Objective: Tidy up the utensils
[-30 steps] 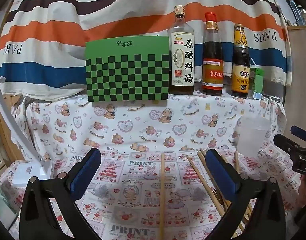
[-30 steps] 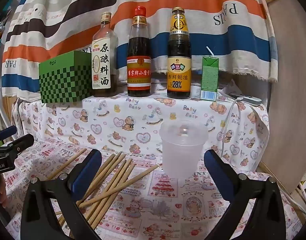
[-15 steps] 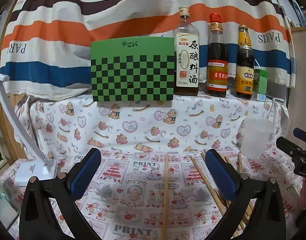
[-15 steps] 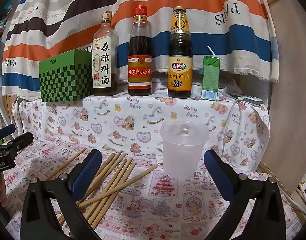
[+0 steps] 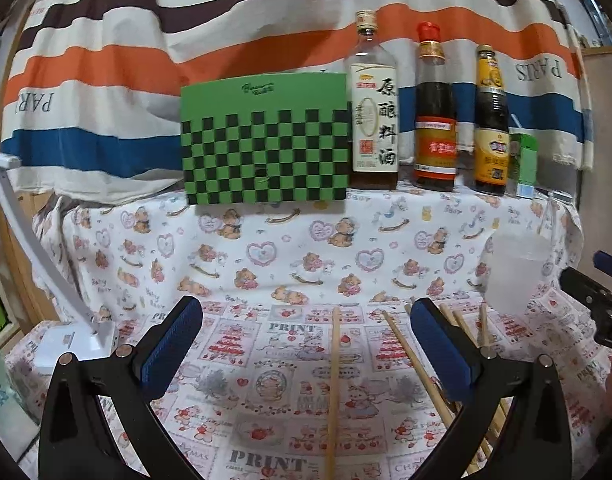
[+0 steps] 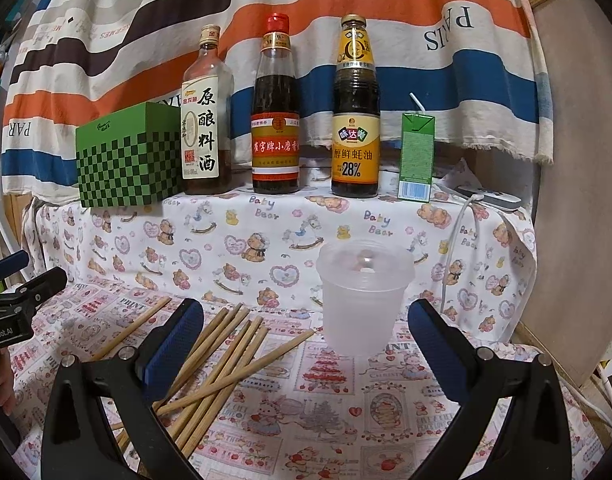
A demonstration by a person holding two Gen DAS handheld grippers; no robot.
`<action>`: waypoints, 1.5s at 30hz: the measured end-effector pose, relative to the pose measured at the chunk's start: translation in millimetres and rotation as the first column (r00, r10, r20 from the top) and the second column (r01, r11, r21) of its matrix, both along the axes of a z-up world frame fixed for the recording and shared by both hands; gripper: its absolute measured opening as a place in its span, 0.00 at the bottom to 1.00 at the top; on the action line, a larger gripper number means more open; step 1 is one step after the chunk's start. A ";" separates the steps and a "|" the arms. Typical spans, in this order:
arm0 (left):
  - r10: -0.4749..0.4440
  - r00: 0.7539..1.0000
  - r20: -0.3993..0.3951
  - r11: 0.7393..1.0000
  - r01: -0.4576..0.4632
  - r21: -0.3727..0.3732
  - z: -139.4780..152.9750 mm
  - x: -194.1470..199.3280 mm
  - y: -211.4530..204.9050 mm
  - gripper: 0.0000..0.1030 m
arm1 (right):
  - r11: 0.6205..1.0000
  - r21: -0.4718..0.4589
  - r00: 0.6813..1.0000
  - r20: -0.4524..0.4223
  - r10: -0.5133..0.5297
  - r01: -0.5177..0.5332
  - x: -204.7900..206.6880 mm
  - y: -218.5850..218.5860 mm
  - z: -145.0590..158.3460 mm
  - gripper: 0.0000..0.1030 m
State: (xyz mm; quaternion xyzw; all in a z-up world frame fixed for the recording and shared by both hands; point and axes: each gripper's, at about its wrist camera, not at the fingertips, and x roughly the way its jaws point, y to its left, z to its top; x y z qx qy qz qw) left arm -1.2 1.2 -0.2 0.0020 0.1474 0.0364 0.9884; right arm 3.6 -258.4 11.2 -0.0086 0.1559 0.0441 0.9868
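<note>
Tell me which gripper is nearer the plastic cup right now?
Right. The right gripper has the plastic cup just ahead between its open fingers; the left gripper sits off to the cup's left, over a lone chopstick.

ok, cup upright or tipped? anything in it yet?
Upright. The plastic cup stands on its base with its rim up. No chopsticks in it; the chopsticks lie loose on the cloth beside it.

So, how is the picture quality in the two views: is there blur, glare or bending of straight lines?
Left wrist view: strong fisheye bending, the green checkered box bulges and its print looks slightly soft; dark corners. Right wrist view: sharper, the bottle labels read clearly, the oyster sauce bottle shows small highlights; the translucent cup looks milky; the same curved edges.
</note>
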 end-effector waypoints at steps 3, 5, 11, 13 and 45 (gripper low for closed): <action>0.133 0.991 -0.001 0.991 -0.133 0.005 -0.4 -1.0 3.3 1.00 | 1.000 0.000 1.000 -0.004 0.003 -0.003 0.2 0.0 -0.7 1.00; 0.084 0.996 -0.005 0.996 -0.084 -0.022 -0.8 0.3 6.5 1.00 | 1.000 -0.001 1.000 -0.004 0.001 -0.001 0.1 -0.2 -1.0 1.00; 0.039 0.999 -0.003 0.999 -0.039 -0.002 -1.1 0.1 0.9 1.00 | 1.000 -0.002 1.000 -0.005 -0.014 0.014 1.4 -1.5 -0.3 1.00; 0.012 1.000 -0.005 1.000 -0.012 -0.001 -0.4 1.0 -1.2 1.00 | 1.000 -0.003 1.000 -0.007 -0.024 0.024 2.0 -1.1 -0.5 1.00; -0.036 0.999 -0.005 0.999 0.036 -0.005 1.1 -3.3 -3.9 1.00 | 0.998 -0.011 0.999 0.000 -0.054 0.054 -2.3 -4.5 0.9 1.00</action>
